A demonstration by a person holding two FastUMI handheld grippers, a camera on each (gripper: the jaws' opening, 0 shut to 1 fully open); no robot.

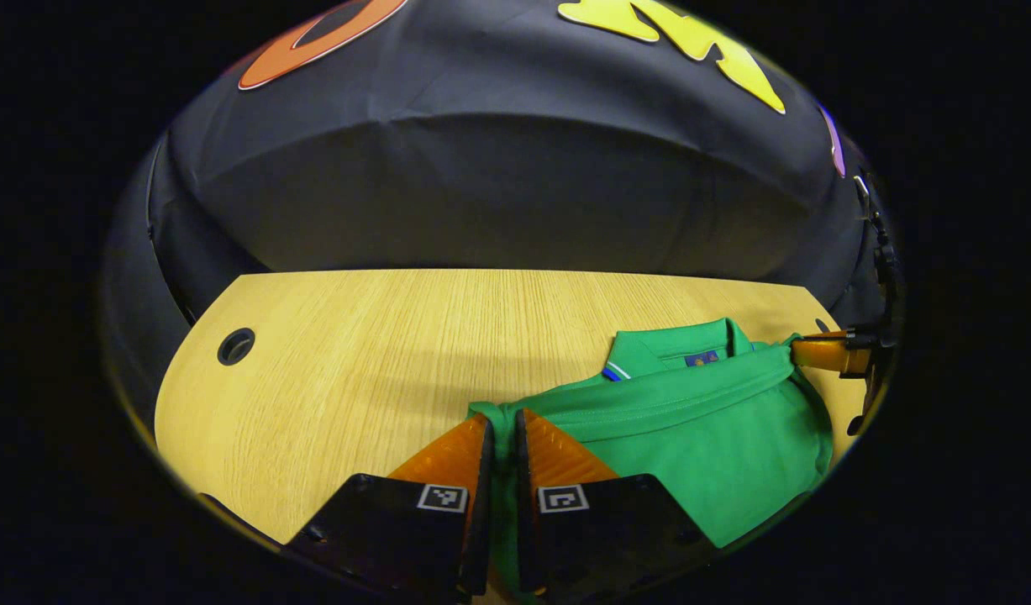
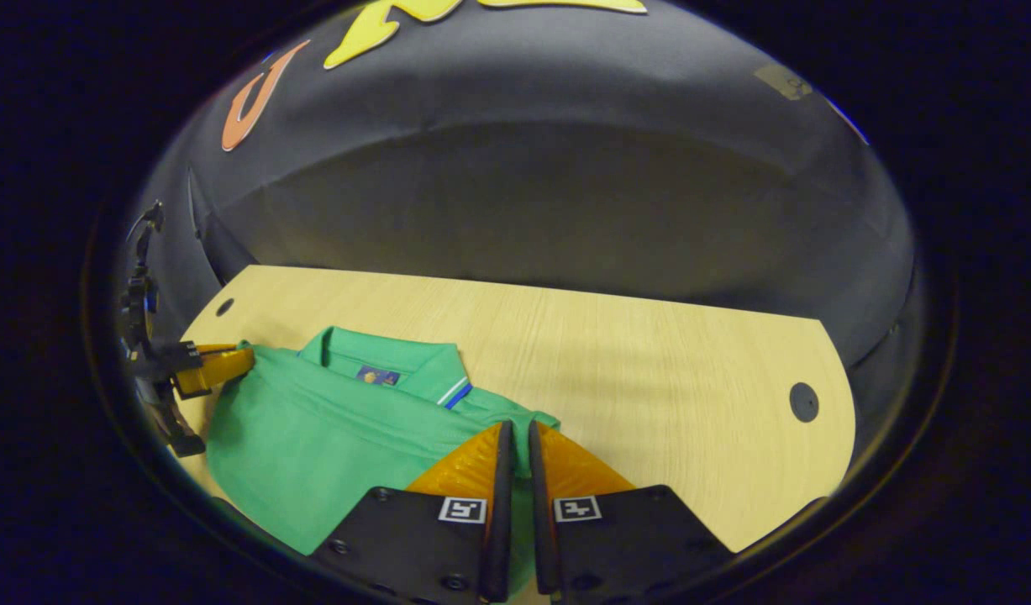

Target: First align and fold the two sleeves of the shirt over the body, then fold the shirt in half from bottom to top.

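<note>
Nearest in the left gripper view, the left gripper (image 1: 503, 428) is clamped on a bunched edge of the green shirt (image 1: 717, 445). In the right gripper view, the right gripper (image 2: 515, 437) is likewise pinched on green cloth. The shirt lies on the wooden bench (image 1: 355, 361), collar (image 2: 397, 357) toward the far edge. The final bottom-to-top fold appears to be under way; both held corners are best laid level just below the collar, cloth kept taut, then released together.

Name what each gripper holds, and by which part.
Both pinch the shirt: the left gripper and the right gripper each clamp a folded edge at opposite ends.
</note>
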